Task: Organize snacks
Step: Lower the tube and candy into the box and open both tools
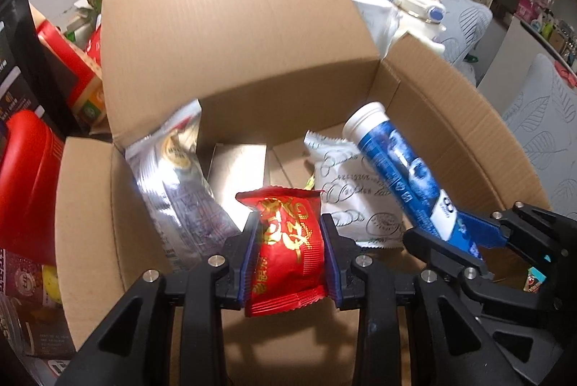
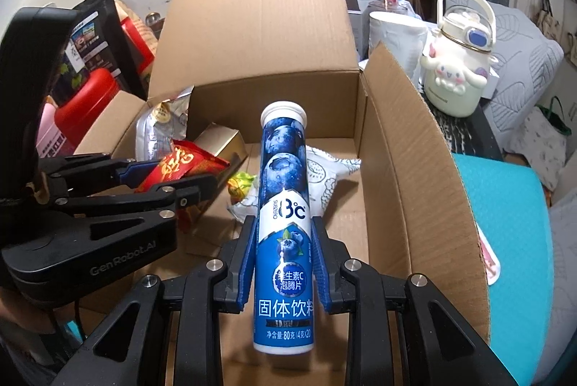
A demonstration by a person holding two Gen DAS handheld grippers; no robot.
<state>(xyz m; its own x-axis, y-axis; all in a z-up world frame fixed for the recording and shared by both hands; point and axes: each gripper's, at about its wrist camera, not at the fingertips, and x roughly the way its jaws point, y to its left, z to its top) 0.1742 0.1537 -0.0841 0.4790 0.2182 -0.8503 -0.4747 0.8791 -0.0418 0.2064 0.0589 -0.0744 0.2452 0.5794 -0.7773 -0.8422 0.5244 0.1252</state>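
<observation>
An open cardboard box (image 1: 230, 36) (image 2: 414, 148) fills both views. My left gripper (image 1: 290, 227) is shut on a red snack packet (image 1: 288, 241) with gold print, held over the box's near side; that packet (image 2: 176, 166) and the gripper (image 2: 173, 175) show at the left of the right wrist view. My right gripper (image 2: 283, 227) is shut on a blue blueberry tablet tube (image 2: 285, 223) with a white cap, pointing into the box; the tube (image 1: 393, 169) and the gripper (image 1: 452, 234) appear at the right of the left wrist view. In the box lie a silver pouch (image 1: 173, 169), a gold carton (image 2: 220, 140), a white patterned packet (image 1: 353, 202) and a yellow-green candy (image 2: 241, 185).
Left of the box stand a red container (image 1: 25, 176), a dark printed bag (image 2: 97, 36) and more packages. To the right are a cream character bottle (image 2: 458, 61), a white cup (image 2: 396, 32), patterned cushions (image 1: 541, 119) and a teal surface (image 2: 512, 227). The box's flaps stand up.
</observation>
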